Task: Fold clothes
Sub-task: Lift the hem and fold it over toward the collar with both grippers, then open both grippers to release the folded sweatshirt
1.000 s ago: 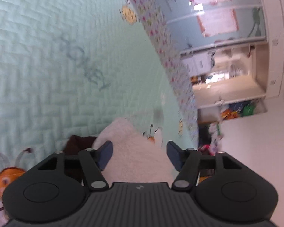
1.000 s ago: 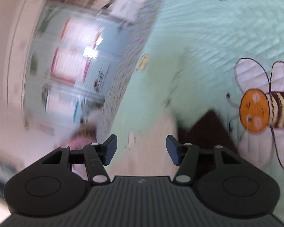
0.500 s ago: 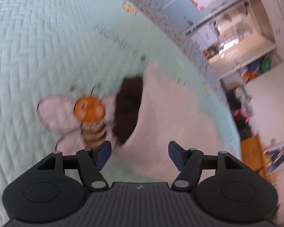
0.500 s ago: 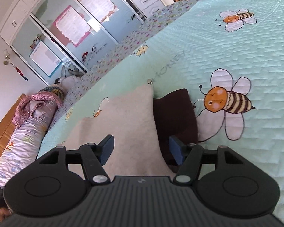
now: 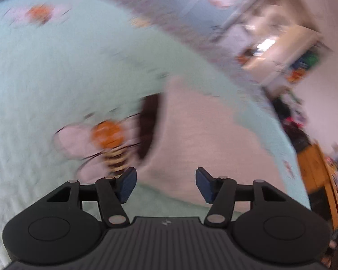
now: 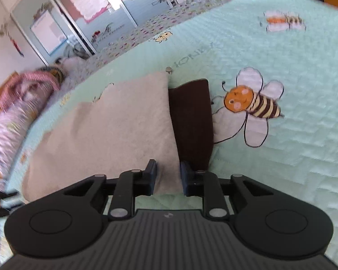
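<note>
A cream fleece garment (image 6: 115,121) lies flat on the mint bedspread (image 6: 281,157), with a dark brown part (image 6: 191,121) along its right side. My right gripper (image 6: 168,177) is low over the garment's near right corner. Its jaws are closing with the cream cloth between them, and the cloth is not bunched. The left wrist view is blurred. There the same cream garment (image 5: 202,139) and its brown part (image 5: 149,126) lie just beyond my left gripper (image 5: 166,181). Those jaws are closing too but still stand wide, with the garment's near edge between the fingertips and untouched.
Bees are printed on the bedspread, one bee (image 6: 252,103) right beside the brown part. A rolled pink and white quilt (image 6: 18,103) lies at the bed's far left. Sliding wardrobe doors (image 6: 78,18) stand behind the bed. A wooden bed frame (image 5: 322,180) edges the right.
Both grippers have rolled upright and come down to the garment's near edge. The right jaws have narrowed a lot around the cream corner. The left jaws have narrowed slightly.
</note>
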`<state>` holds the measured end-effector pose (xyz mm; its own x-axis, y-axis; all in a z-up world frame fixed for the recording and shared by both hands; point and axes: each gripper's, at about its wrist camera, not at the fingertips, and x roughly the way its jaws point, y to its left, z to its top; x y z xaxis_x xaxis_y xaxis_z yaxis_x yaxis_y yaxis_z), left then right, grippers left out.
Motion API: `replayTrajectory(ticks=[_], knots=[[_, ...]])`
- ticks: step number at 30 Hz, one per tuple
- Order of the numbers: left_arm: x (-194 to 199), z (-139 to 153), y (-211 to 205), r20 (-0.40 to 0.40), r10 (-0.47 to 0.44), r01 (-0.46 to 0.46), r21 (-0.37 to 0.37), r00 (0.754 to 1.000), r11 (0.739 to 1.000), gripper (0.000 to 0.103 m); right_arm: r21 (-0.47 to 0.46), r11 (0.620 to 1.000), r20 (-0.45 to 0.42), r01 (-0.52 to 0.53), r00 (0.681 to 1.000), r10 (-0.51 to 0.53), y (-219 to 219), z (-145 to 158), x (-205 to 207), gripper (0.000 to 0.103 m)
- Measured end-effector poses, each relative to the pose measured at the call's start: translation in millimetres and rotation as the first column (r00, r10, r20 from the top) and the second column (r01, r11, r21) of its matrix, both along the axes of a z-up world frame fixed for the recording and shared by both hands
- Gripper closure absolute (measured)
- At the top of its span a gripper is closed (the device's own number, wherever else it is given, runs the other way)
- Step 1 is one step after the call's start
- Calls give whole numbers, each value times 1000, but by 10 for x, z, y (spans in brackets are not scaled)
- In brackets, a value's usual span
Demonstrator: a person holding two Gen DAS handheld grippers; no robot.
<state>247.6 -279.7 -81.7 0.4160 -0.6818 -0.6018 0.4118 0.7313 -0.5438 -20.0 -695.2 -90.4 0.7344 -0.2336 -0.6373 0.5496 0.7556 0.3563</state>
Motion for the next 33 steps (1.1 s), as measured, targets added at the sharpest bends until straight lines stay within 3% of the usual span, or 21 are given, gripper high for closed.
replayTrajectory(ticks=[2, 3, 4, 6, 8, 9, 11, 14, 16, 18, 20, 22, 24, 26, 29, 33], knots=[[-15, 44, -214, 40, -62, 62, 6, 997, 998, 41, -175, 984, 38, -42, 998, 50, 341, 221, 76, 64], [30, -20, -345, 32, -84, 83, 23, 996, 996, 41, -225, 971, 70, -87, 992, 105, 519, 289, 158, 47], [75, -84, -477, 23, -105, 104, 40, 994, 994, 41, -245, 960, 86, -132, 984, 157, 659, 312, 258, 38], [165, -212, -741, 4, -147, 146, 73, 989, 987, 41, -255, 933, 72, -253, 958, 279, 912, 231, 545, 38], [211, -401, -880, -23, -159, 161, 157, 987, 974, 46, -311, 905, -50, -289, 956, 288, 964, 15, 674, 39], [222, -492, -855, -37, -154, 158, 173, 987, 972, 58, -339, 890, -115, -306, 952, 283, 982, -97, 730, 39], [216, -552, -688, -39, -158, 162, 131, 987, 978, 59, -390, 854, -244, -343, 933, 264, 1018, -321, 841, 39], [141, -535, -476, -41, -172, 175, 118, 984, 977, 63, -396, 849, -234, -351, 932, 276, 916, -293, 568, 39], [70, -425, -456, 3, -176, 175, 119, 984, 977, 55, -418, 840, -206, -345, 937, 283, 912, -184, 408, 38], [62, -310, -538, 45, -180, 175, 93, 983, 980, 46, -466, 822, -118, -328, 944, 309, 1038, 16, 397, 35], [108, -216, -701, 70, -199, 194, 70, 978, 978, 43, -480, 814, -66, -327, 939, 338, 1137, 102, 579, 28], [206, -250, -921, 58, -217, 208, 131, 974, 969, 41, -471, 811, -65, -346, 931, 359, 1207, 45, 845, 26], [266, -380, -993, 32, -216, 206, 199, 976, 958, 42, -464, 806, -148, -367, 930, 338, 1161, -127, 1011, 26], [274, -461, -970, 10, -207, 199, 227, 978, 953, 51, -454, 818, -200, -353, 935, 293, 1053, -256, 1009, 26], [170, -354, -868, 12, -193, 184, 237, 981, 954, 44, -429, 866, -200, -258, 962, 187, 778, -336, 665, 30], [15, -189, -920, 50, -144, 121, 323, 988, 939, 32, -494, 862, -101, -115, 992, 75, 1002, -76, 114, 22]])
